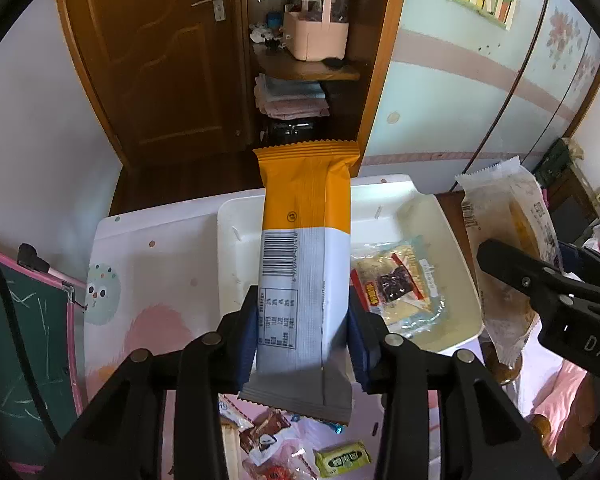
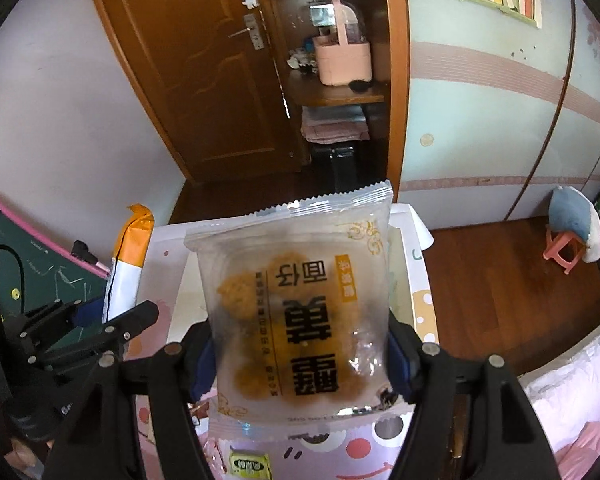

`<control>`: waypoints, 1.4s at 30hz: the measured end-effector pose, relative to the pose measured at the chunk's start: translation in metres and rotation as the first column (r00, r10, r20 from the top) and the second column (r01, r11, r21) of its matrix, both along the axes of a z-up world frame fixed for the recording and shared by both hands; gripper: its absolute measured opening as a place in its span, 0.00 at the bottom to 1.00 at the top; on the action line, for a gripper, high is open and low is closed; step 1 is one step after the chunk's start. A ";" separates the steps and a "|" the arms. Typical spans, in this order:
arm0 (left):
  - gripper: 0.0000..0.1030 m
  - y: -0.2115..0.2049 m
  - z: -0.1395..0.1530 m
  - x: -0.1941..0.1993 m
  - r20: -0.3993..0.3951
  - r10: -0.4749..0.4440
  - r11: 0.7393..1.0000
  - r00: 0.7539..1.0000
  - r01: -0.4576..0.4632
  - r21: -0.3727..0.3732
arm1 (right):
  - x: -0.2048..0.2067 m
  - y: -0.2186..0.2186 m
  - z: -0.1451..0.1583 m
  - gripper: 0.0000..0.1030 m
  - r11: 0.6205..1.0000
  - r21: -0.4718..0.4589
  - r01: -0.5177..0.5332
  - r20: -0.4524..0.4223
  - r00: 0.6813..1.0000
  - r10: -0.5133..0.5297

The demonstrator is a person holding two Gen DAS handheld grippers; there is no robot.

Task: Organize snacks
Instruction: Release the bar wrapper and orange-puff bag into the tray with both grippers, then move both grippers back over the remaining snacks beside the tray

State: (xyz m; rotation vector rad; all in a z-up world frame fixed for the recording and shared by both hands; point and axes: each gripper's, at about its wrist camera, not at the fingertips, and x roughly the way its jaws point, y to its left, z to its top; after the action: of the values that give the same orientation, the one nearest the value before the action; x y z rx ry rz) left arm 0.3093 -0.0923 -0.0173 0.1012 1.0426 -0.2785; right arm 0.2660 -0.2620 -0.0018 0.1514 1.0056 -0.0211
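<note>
Carrying a snack in each hand, I am at the step of bringing both over the white tray on the table. The left gripper has its fingers clamped on the sides of an orange-and-white wafer pack, which stands lifted clear of the table, its top end over the tray's near part. The right gripper has its fingers pressed wide on a clear bread packet, also held in the air, just beside the tray's right edge as the left view shows it. One clear-wrapped cake already lies in the tray. Loose sweets, among them a green candy, lie on the table below the left hand. By my reckoning the job is early: two packs on their way, several small ones left. The next move calls for lowering each pack into a bare part of the tray, keeping the two hands apart, and letting go only once the pack rests flat.
</note>
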 end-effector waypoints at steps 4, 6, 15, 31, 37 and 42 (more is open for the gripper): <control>0.63 -0.006 -0.008 0.006 0.002 -0.002 1.000 1.000 0.002 0.016 | 0.010 -0.003 -0.010 0.79 1.000 0.016 0.026 -0.029 0.999 -0.026; 0.87 -0.005 -0.009 0.007 0.020 0.012 1.000 1.000 -0.012 0.013 | 0.013 -0.006 -0.015 0.80 0.999 0.034 0.040 -0.041 0.998 -0.039; 0.90 0.002 -0.012 0.007 0.026 0.034 0.999 0.999 -0.035 0.034 | 0.013 0.000 -0.007 0.85 1.000 0.004 0.017 0.030 0.999 -0.017; 0.90 0.017 0.010 -0.024 0.066 0.059 0.998 0.996 -0.061 0.027 | -0.010 0.011 0.012 0.85 1.000 -0.023 0.003 0.083 0.997 -0.002; 0.90 0.024 0.024 -0.046 0.093 0.067 0.997 0.993 -0.069 0.021 | -0.030 0.018 0.027 0.85 0.999 -0.032 -0.009 0.115 0.993 0.013; 0.90 0.035 0.040 -0.066 0.113 0.081 0.997 0.990 -0.082 0.004 | -0.052 0.025 0.042 0.85 0.999 -0.037 -0.027 0.155 0.987 0.032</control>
State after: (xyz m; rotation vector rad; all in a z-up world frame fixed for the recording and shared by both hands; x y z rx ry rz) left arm 0.2436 -0.0574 0.0225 0.0806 0.9330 -0.1920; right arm 0.2140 -0.2374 0.0404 0.1045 0.8510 0.0005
